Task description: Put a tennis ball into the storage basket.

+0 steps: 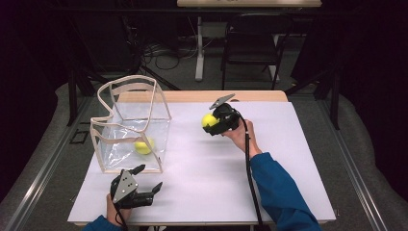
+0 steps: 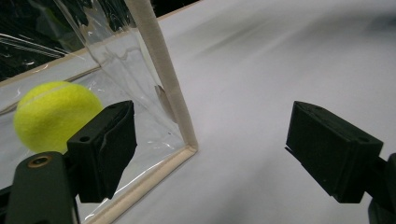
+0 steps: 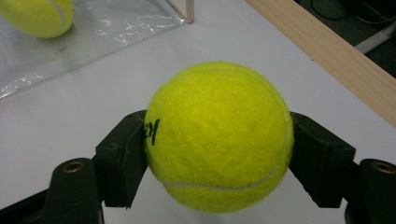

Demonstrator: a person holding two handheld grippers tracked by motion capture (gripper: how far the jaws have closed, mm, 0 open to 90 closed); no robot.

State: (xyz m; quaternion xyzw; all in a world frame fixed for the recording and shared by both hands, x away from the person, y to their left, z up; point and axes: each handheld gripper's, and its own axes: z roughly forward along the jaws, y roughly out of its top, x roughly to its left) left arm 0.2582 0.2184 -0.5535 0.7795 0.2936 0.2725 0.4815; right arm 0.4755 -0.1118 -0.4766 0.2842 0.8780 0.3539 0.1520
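**One ball gripped, one ball bagged**

White sheeting covers the table, with a strip of pale wood showing along its far edge; beyond that, a dark room with a black folding chair and loose cables on the floor.

Everything is placed from the clear plastic box-shaped bag with cream fabric edging, which stands open-topped on the sheet. Inside it, on its floor toward the near corner, rests a yellow-green felt tennis ball — touching nothing but the plastic beneath it.

Just in front of the bag, at the near side, sits the left gripper, held by a hand in a blue sleeve. Its two black jaws are spread wide with bare sheet between them; in the left gripper view one jaw lies just beside the bag's cream corner seam, with no contact that I can make out.

Off to the bag's right, well apart from it, the right gripper is held above the sheet, its jaws clamped on either side of a second yellow-green tennis ball with black lettering — the ball fills the gap between them.
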